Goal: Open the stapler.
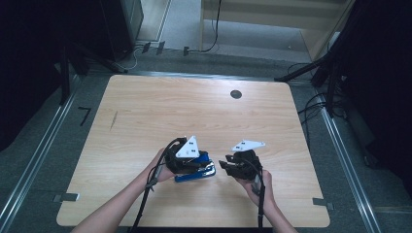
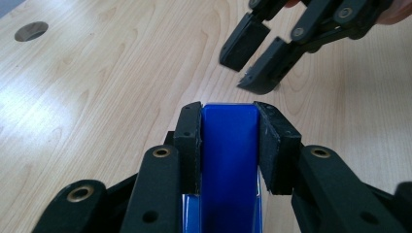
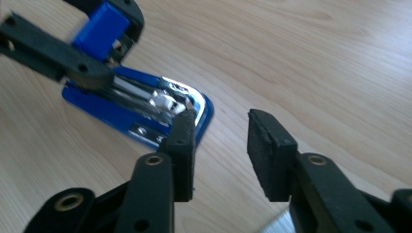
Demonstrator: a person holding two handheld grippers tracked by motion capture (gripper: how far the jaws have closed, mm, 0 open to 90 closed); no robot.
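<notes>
A blue stapler (image 1: 197, 174) lies on the wooden table (image 1: 194, 107) near its front edge. My left gripper (image 2: 228, 121) is shut on the stapler's blue top cover (image 2: 228, 165), its pads pressing both sides. In the right gripper view the cover (image 3: 99, 29) is swung up off the base (image 3: 141, 124), baring the metal staple channel (image 3: 160, 99). My right gripper (image 3: 218, 126) hovers just right of the stapler's front end, jaws apart with only bare table between them. It faces the left gripper (image 1: 194, 162) a short way off, and its fingers (image 2: 252, 53) hang above the wood.
A dark round hole (image 1: 236, 94) sits in the tabletop at the far side. Cables trail from both grippers toward the front edge. Dark stands and floor cables surround the table.
</notes>
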